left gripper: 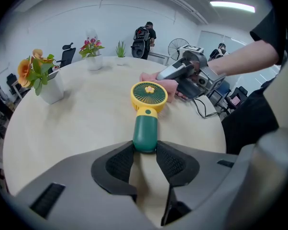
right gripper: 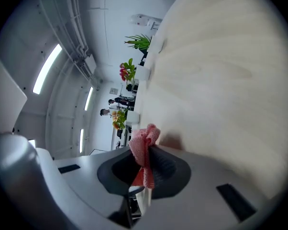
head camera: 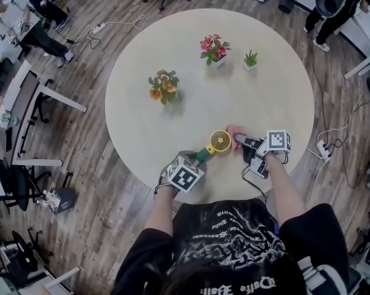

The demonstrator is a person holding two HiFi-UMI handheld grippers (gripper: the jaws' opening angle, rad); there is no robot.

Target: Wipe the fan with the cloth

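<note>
While the left gripper [left gripper: 145, 151] clamps the fan [left gripper: 148, 97] by its green handle, the yellow head lies straight ahead of those jaws on the table [left gripper: 86, 114]. Right gripper [right gripper: 143, 161] pinches the pink cloth [right gripper: 144, 143], bunched at its tips, just beside the head.

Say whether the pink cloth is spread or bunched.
Bunched: the pink woven cloth stands crumpled in a wad, pinched by the right gripper.
</note>
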